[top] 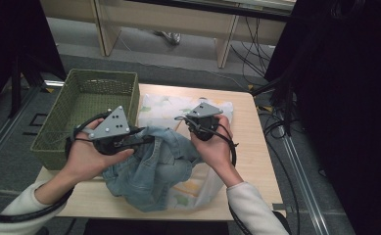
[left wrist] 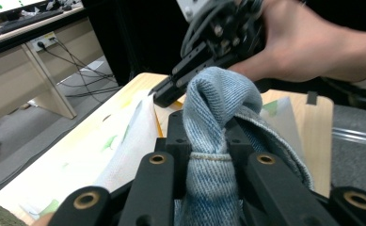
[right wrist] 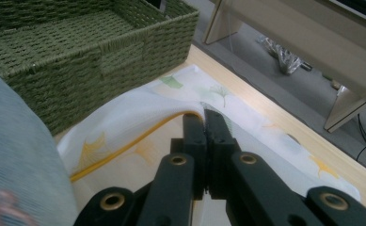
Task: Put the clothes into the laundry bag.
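— What have you got?

— My left gripper (left wrist: 208, 141) is clamped on a fold of the jeans (top: 151, 169), which lie bunched on the cloth (top: 166, 108), just right of the basket (top: 87, 93).

— And the other hand?

— My right gripper (right wrist: 204, 123) has its jaws pressed together, nothing between them that I can see, tips over the cloth beside the basket.

— What's the trick here?

— I'd guess keep the left pinch firm, then take a second fold before lifting, so the jeans don't drag the cloth.

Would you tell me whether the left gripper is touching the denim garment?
Touching: the left gripper view shows the left gripper clamped on a fold of the denim garment.
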